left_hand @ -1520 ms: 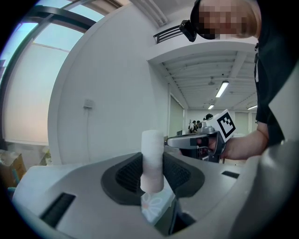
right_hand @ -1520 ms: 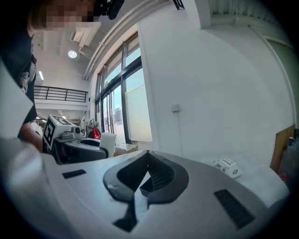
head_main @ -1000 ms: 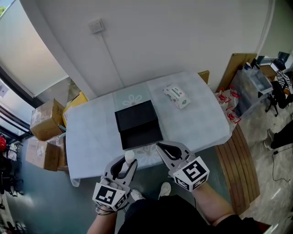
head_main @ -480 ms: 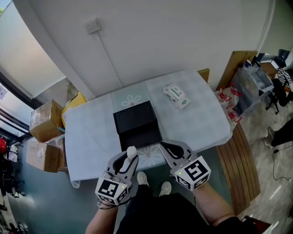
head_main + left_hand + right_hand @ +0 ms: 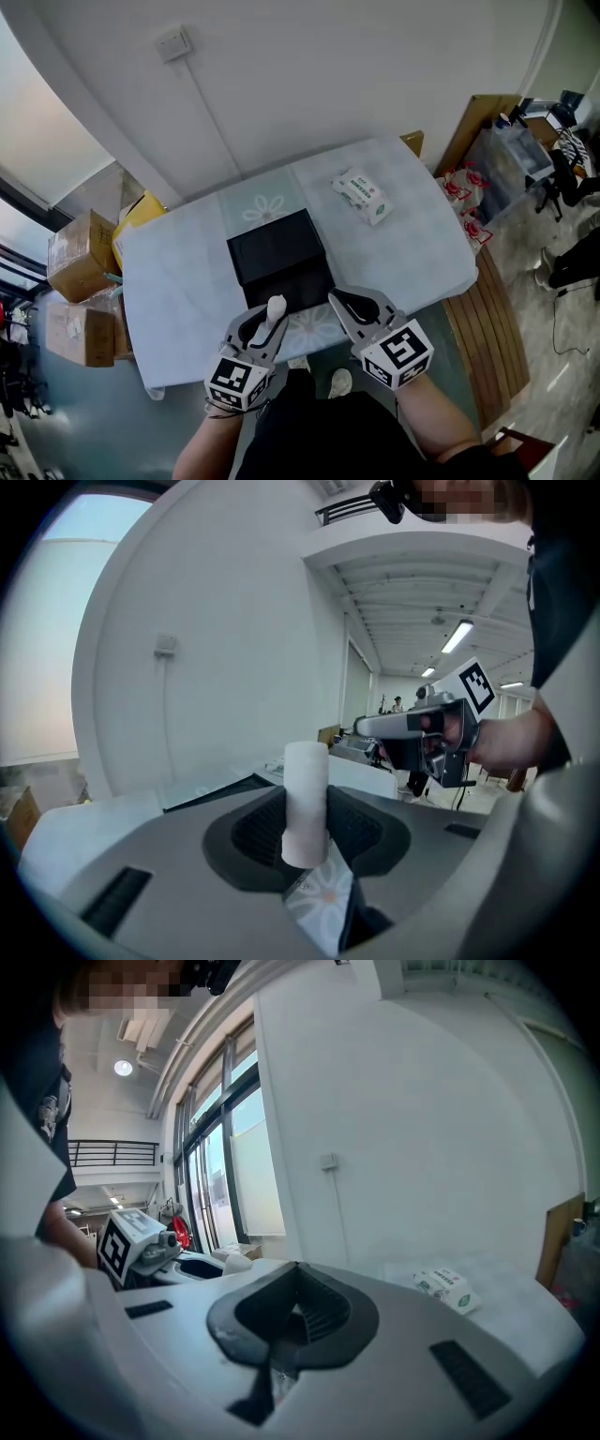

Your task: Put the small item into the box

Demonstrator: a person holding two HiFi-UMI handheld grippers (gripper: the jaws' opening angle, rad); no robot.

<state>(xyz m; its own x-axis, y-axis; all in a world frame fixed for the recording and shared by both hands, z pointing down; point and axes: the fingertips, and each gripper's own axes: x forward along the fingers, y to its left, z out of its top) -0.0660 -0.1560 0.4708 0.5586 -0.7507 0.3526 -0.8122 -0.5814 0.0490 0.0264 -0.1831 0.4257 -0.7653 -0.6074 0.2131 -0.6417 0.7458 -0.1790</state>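
A black box (image 5: 278,258) lies open on the white-clothed table (image 5: 178,277), its lid tilted up at the far side. My left gripper (image 5: 272,317) hovers just before the box's near edge, shut on a small white cylinder (image 5: 276,308) that stands upright between its jaws. In the left gripper view the cylinder (image 5: 305,799) sticks up above the pads, with the box's dark edge (image 5: 214,790) behind it. My right gripper (image 5: 335,302) is beside it at the table's front edge, its jaws together with nothing in them (image 5: 292,1321).
A white and green tissue packet (image 5: 362,196) lies at the table's far right. Cardboard boxes (image 5: 80,251) stand on the floor to the left. A wooden board (image 5: 480,314) and a plastic bin (image 5: 514,157) are to the right. A wall runs behind the table.
Both grippers have moved forward and down toward the box's near edge. The left one carries the white cylinder with it. The jaws look the same.
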